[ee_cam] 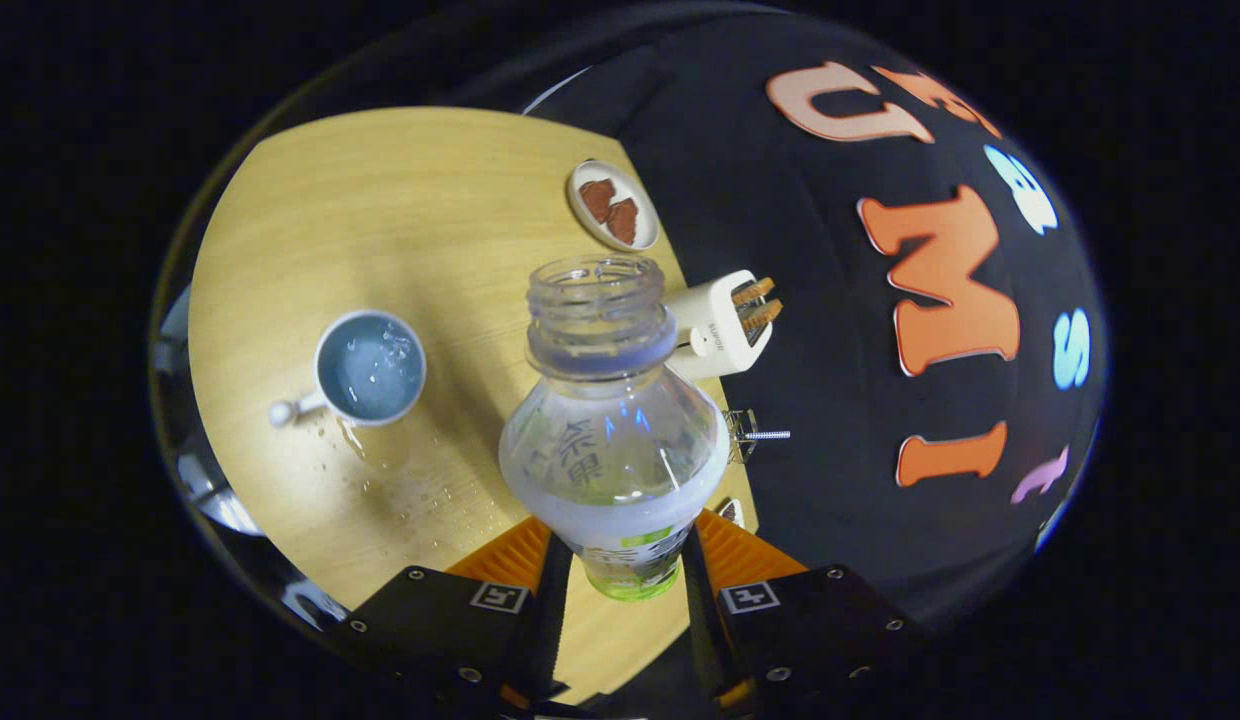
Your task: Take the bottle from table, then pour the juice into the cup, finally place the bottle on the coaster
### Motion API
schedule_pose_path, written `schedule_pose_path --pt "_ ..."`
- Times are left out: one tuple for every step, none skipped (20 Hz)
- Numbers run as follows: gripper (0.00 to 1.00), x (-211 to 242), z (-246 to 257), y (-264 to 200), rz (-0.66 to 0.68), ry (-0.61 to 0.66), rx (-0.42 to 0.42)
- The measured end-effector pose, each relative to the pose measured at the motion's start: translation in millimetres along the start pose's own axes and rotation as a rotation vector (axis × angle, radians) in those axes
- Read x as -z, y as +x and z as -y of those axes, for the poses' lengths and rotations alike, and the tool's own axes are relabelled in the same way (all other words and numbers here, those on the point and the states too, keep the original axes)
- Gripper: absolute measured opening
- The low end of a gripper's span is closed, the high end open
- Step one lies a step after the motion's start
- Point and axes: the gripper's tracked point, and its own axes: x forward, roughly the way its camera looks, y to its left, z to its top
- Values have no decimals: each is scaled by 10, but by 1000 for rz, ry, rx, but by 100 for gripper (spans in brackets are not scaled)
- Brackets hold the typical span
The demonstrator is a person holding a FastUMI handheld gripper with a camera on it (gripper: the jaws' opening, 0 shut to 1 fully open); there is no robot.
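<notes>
My gripper (620, 560) is shut on a clear plastic bottle (612, 440), both fingers pressing its labelled lower body. The bottle has no cap, and its open neck (598, 300) points away from me; a little pale liquid sits low inside it. It hangs above the wooden table (380, 220). A blue cup (370, 368) with a white handle stands on the table, beyond and to the left of the fingers, holding foamy liquid. Spilled drops and a wet patch (400, 470) lie on the wood between the cup and the fingers.
A white toaster (725, 325) with two slices in it stands just behind the bottle's neck at the table's edge. Farther back is a small white plate (612, 205) with reddish-brown pieces. A metal clamp with a screw (755, 435) grips the table's edge to the right of the bottle.
</notes>
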Motion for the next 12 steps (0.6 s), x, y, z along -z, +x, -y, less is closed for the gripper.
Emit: schedule_pose_path --pt "56 -26 36 -52 19 70 -7" --pt "56 -24 85 -80 34 136 -16" --pt "56 -2 135 -83 43 200 -25" --pt "56 33 181 -83 48 263 -32" --pt "56 63 224 -85 58 325 -35" --pt "56 89 253 -61 70 381 -45" --pt "56 141 278 30 76 433 -54" --pt "56 188 309 110 81 479 -58" --pt "56 241 337 182 83 520 -56" --pt "56 284 383 265 89 557 -53" --pt "56 307 408 367 93 598 -54" --pt "56 322 419 467 98 641 -59"
